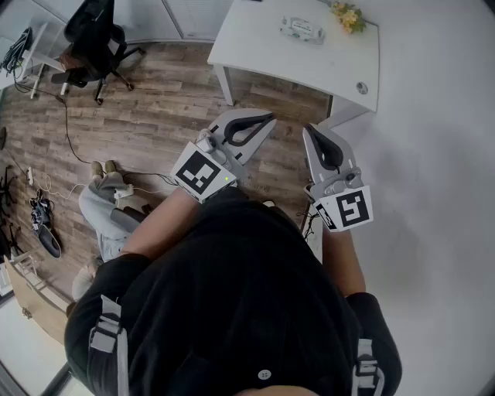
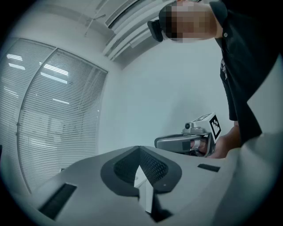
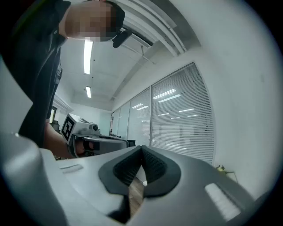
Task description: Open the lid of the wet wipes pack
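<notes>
Beyond wood floor (image 1: 170,116) — table (image 1: 263,46), wipes pack (image 1: 302,29)

Looking steeply down through the head view, I see a wood-plank floor (image 1: 155,116) filling the left and middle. A white table (image 1: 263,46) stands at the top, with a small bunch of yellow flowers (image 1: 348,15) at its far right corner and a round cable hole (image 1: 361,88) near its right edge. A black office chair (image 1: 93,39) sits at the top left, with thin cables (image 1: 73,139) trailing over the floor below it. Dark shoes (image 1: 42,224) lie at the left edge (I cannot tell how many). A plain white wall (image 1: 441,170) fills the right. In the right gripper view I see window blinds (image 3: 181,119) and strip ceiling lights (image 3: 88,56).
</notes>
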